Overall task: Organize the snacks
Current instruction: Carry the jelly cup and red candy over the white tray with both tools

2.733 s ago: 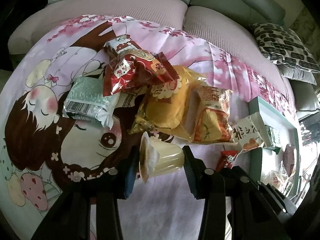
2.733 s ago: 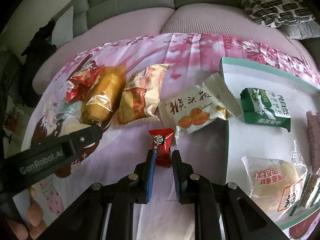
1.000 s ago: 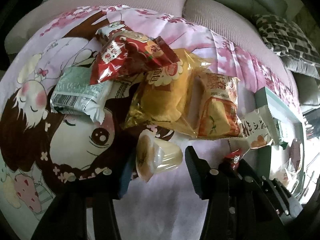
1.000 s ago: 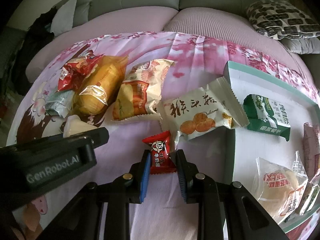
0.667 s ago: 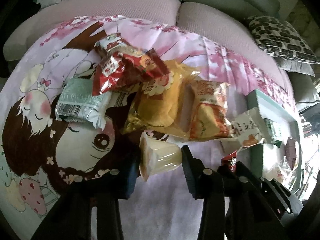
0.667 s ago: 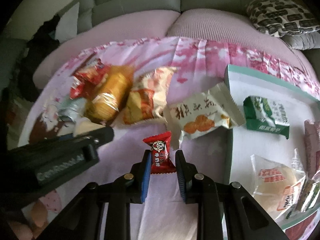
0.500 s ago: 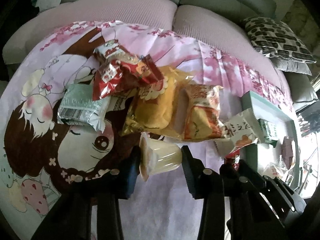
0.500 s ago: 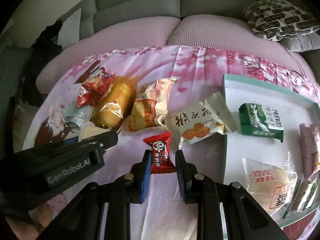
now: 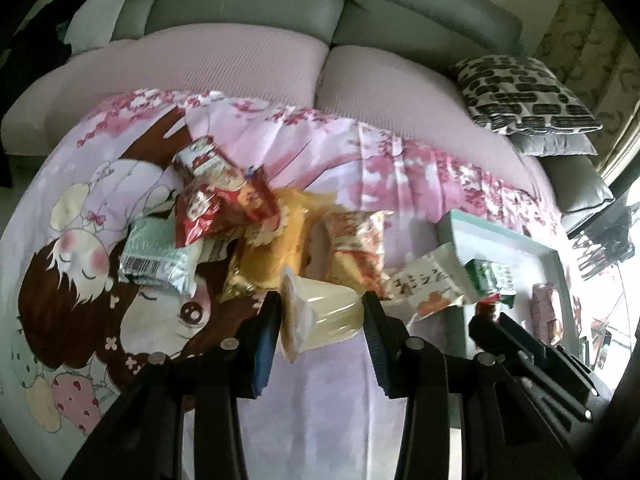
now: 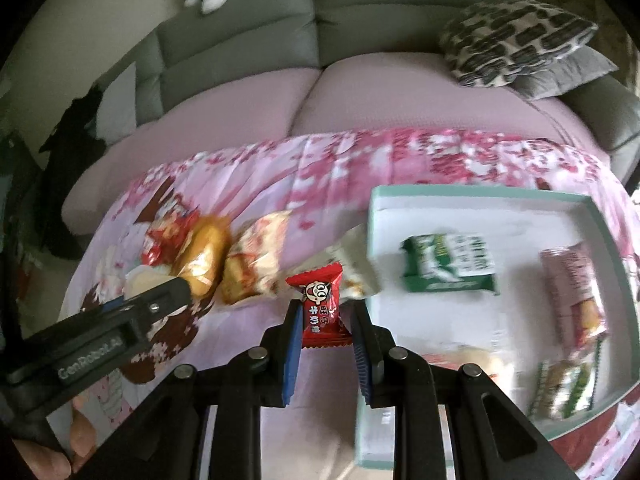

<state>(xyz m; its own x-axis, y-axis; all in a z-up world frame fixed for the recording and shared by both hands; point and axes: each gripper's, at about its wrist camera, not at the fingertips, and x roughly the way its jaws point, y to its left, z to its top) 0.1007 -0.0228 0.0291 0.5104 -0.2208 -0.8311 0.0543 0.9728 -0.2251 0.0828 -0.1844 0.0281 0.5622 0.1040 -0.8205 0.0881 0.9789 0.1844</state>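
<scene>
While our left gripper (image 9: 320, 320) reaches forward, clamped on a jelly cup (image 9: 320, 314) lying sideways above the blanket (image 9: 100, 208), our right gripper (image 10: 325, 334) pinches a red candy (image 10: 322, 306) at the tray (image 10: 600, 216) edge. Loose snack packets (image 9: 256, 232) lie heaped ahead of the cup; a white packet (image 10: 354, 264) overlaps the tray rim.

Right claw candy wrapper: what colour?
Red wrapper with a cartoon face, clearest in the right wrist view.
</scene>
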